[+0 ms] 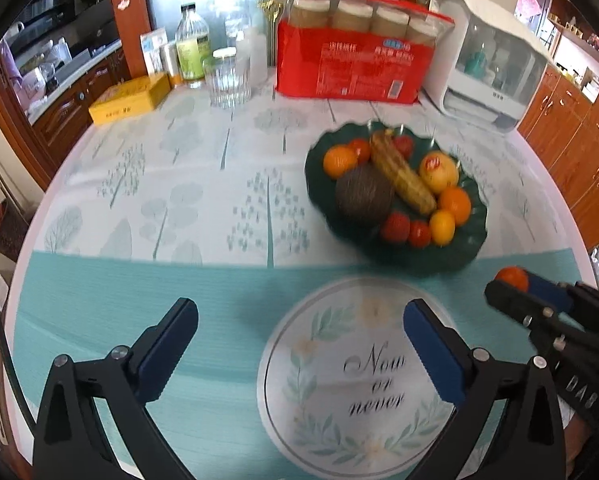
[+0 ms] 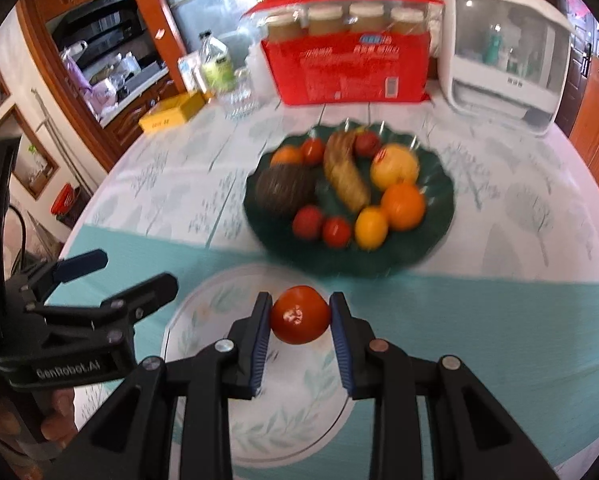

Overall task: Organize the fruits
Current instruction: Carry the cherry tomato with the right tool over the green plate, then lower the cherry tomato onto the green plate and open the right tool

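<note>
Right gripper jaws clamp a tomato, seemingly half-hidden leftward.

Red tomato aloft; fruits on green plate

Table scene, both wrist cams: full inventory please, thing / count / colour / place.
green plate: 1, dark green, mid-table, holds the fruit
oranges: about 3, orange-yellow, on the plate
small red fruits: about 4, red, on the plate
brown round fruit: 1, plate's left
banana: 1, browned yellow, plate's centre
apple: 1, yellow, plate's right
held tomato: 1, red, above the round placemat
red pack: 1, back of table
white appliance: 1, back right
yellow box: 1, back left
glass jar: 1, clear
bottle: 1, green label
left gripper: open, empty
right gripper: shut on the tomato
</note>
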`<state>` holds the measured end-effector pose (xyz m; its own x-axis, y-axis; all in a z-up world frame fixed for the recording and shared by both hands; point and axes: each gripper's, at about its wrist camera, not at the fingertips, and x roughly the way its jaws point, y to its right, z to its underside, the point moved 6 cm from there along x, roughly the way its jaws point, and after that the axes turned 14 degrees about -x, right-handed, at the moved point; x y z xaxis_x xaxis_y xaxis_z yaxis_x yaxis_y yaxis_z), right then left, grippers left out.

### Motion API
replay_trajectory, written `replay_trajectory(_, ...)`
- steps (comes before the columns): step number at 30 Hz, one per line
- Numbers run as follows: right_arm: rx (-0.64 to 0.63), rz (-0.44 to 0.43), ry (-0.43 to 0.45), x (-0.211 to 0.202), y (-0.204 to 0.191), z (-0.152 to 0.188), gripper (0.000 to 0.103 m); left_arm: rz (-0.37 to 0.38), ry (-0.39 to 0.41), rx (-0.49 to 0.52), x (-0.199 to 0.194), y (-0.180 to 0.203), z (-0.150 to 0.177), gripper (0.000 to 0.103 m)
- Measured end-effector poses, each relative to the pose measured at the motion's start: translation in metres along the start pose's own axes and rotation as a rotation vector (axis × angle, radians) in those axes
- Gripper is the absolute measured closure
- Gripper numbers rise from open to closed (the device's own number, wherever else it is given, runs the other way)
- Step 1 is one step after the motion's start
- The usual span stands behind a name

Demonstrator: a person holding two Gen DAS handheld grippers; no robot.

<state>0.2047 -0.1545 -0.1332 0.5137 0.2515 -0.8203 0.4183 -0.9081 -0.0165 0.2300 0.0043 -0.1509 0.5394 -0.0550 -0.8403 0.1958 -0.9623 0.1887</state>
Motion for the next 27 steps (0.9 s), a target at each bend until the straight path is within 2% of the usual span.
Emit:
replay_trajectory(7, 0.04, 0.042, 0.008, 0.012, 0.047, -0.053, 0.074, -0.004, 0.06, -0.025, -0.003, 0.01, -0.052, 0.001)
replay_trajectory(12, 0.083, 0.044, -0.003, 0.035, 0.074, -0.078, 0.074, -0.017, 0.072, -0.023, 0.005, 0.015, -0.075, 0.001)
replay_trajectory(17, 0.08, 0.029, -0.035, 0.059, 0.074, -0.084, 0.074, -0.03, 0.052, -0.024, 0.022, 0.02, -0.083, 0.001)
replay_trajectory(27, 0.054, 0.0, -0.134, 0.099, 0.066, -0.077, 0.073, -0.042, 0.0, -0.014, 0.045, 0.027, -0.078, 0.001)
